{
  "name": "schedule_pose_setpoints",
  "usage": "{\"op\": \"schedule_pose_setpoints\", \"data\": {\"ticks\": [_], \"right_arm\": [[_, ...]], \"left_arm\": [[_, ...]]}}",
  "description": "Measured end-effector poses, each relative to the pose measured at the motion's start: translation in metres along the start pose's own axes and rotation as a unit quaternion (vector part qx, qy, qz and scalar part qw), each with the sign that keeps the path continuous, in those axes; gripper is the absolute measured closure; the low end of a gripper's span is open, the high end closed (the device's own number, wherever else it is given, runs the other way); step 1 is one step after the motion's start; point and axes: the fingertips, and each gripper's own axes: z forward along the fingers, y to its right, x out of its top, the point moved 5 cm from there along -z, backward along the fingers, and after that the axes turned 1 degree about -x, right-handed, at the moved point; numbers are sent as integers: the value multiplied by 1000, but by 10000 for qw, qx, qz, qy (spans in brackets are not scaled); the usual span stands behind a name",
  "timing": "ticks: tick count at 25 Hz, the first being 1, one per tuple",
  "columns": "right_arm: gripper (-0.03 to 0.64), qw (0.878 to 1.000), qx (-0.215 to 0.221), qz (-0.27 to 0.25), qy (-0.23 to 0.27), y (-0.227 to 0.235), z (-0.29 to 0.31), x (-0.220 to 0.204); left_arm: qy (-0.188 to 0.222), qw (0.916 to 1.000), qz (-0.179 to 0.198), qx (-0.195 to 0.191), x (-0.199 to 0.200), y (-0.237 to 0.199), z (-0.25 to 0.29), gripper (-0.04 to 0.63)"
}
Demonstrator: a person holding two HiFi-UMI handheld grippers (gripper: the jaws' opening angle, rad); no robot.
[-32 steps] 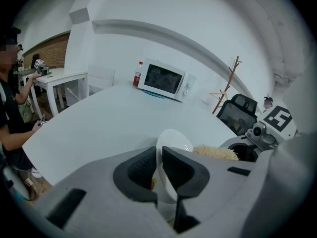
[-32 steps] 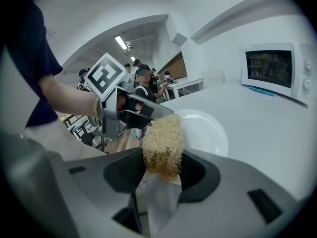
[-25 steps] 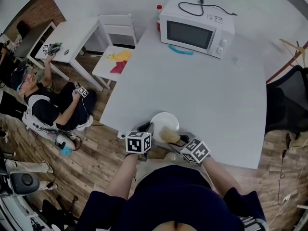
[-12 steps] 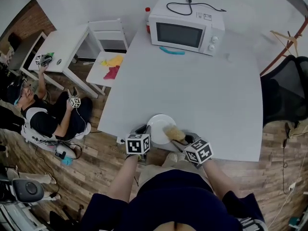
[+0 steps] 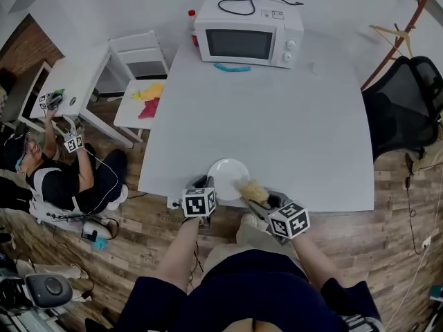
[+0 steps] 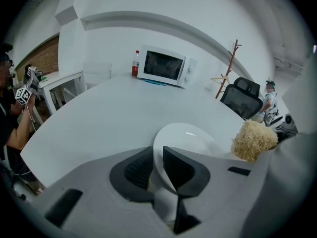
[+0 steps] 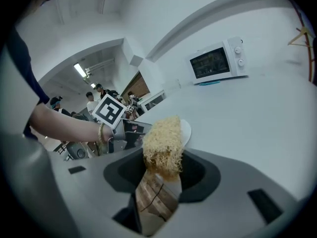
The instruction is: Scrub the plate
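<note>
A white plate [image 5: 228,178] lies at the near edge of the white table [image 5: 277,123]. My left gripper [image 5: 205,185] is shut on its near left rim; in the left gripper view the rim [image 6: 168,170] sits between the dark pads, gripper [image 6: 157,165]. My right gripper [image 5: 266,203] is shut on the wooden handle [image 7: 156,200] of a scrub brush. Its straw-coloured bristles [image 5: 250,191] rest at the plate's near right edge. In the right gripper view the bristles [image 7: 163,148] cover most of the plate [image 7: 185,131], gripper [image 7: 159,192].
A white microwave [image 5: 248,39] stands at the table's far edge, with a teal item [image 5: 232,67] in front and a red-capped bottle [image 5: 192,19] beside it. A black chair [image 5: 401,102] is at the right. A person [image 5: 69,178] sits on the floor at the left, by small white furniture [image 5: 147,95].
The brush head has slid a little toward the plate's right edge. The head view has shifted, so the table sits further left in the frame. The left gripper keeps its hold.
</note>
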Motion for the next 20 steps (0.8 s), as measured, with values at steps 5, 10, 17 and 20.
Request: {"op": "schedule_pose_setpoints", "data": {"ticks": [5, 10, 17, 20], "right_arm": [[437, 9992, -134, 248, 283, -18, -16, -4], [437, 9967, -228, 446, 640, -43, -30, 0], [437, 9937, -225, 439, 1007, -91, -49, -10], [437, 9928, -180, 406, 1110, -111, -55, -16]], "left_arm": [[108, 9999, 30, 29, -8, 1, -20, 538], [287, 9994, -73, -191, -24, 15, -64, 538], [684, 9970, -223, -278, -51, 32, -135, 564], [816, 9958, -245, -330, -59, 37, -160, 575]]}}
